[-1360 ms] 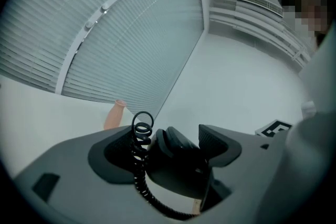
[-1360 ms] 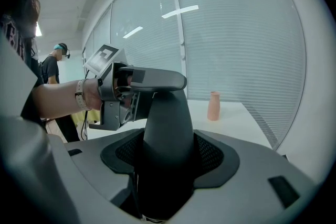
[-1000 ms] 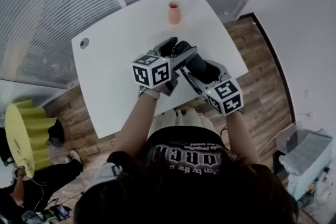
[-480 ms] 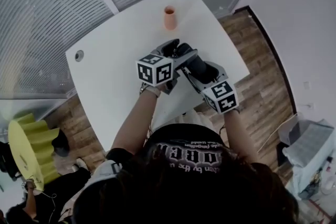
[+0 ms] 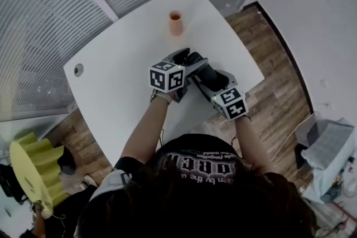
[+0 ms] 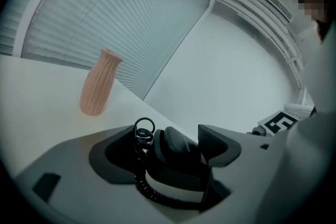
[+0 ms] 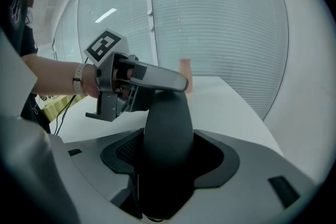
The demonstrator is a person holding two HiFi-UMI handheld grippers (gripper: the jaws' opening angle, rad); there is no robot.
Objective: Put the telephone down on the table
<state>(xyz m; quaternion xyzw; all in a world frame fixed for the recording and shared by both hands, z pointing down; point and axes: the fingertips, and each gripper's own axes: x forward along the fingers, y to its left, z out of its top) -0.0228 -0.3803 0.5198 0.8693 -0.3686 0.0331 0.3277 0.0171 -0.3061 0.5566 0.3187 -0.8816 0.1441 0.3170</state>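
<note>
Telephone [image 7: 163, 134] clenched lengthwise in right claw [image 7: 168, 153]. Far end, beside coiled cord [image 6: 137, 176], grasped by left claw [image 6: 168, 147], over tabletop [image 5: 122, 64].

**Matt plastics, a ribbed vase, a smooth white top**

The telephone [image 7: 164, 165] pinched between the right gripper [image 7: 169, 134] fingers is smooth black plastic with a dull sheen. Its coiled cord [image 6: 139, 181], between the left gripper [image 6: 167, 136] fingers, looks rubbery and faintly glossy. Both grippers have matt grey plastic shells and darker, finely textured pads [image 7: 125, 151]. Beyond the fingertips, the vase [image 6: 97, 86] is matt and finely ribbed, and the table [image 6: 31, 107] is smooth, matt white. The floor [image 5: 279, 86] is wood plank.
</note>
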